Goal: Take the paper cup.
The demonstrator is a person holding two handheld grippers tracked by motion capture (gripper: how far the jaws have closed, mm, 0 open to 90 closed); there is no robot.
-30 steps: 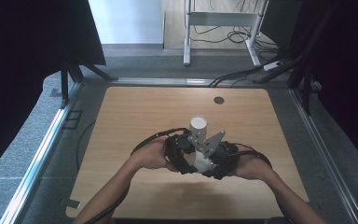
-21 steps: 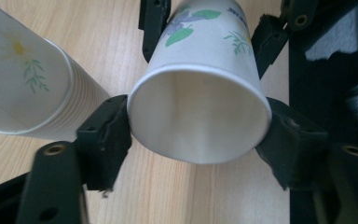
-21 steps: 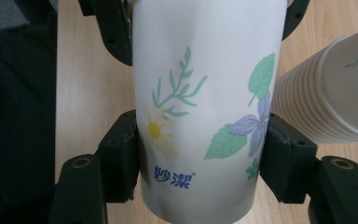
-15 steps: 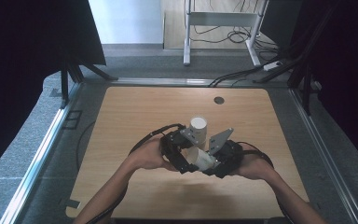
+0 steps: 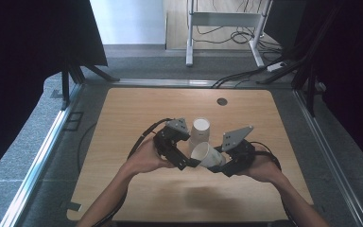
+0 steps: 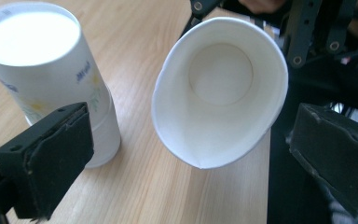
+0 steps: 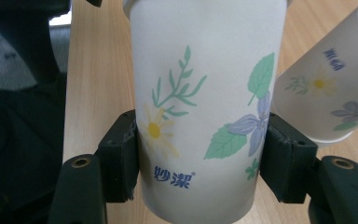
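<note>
A white paper cup with a flower print hangs tilted over the table, its mouth facing my left gripper. My right gripper is shut on this cup's wall, one pad on each side. My left gripper stands wide open; its jaws have just been opening. The held cup's mouth lies ahead between the pads, which do not touch it. A second printed cup stands upside down on the table just behind the grippers. It is at the left in the left gripper view.
The wooden table has a small dark round spot near its far edge. Black cables trail from both grippers over the tabletop. Behind the table stand a metal frame and floor cables. Dark curtains flank both sides.
The left jaws have opened and let go of the tilted cup, which stays in the right gripper. Both hands have risen a little and drawn slightly apart.
</note>
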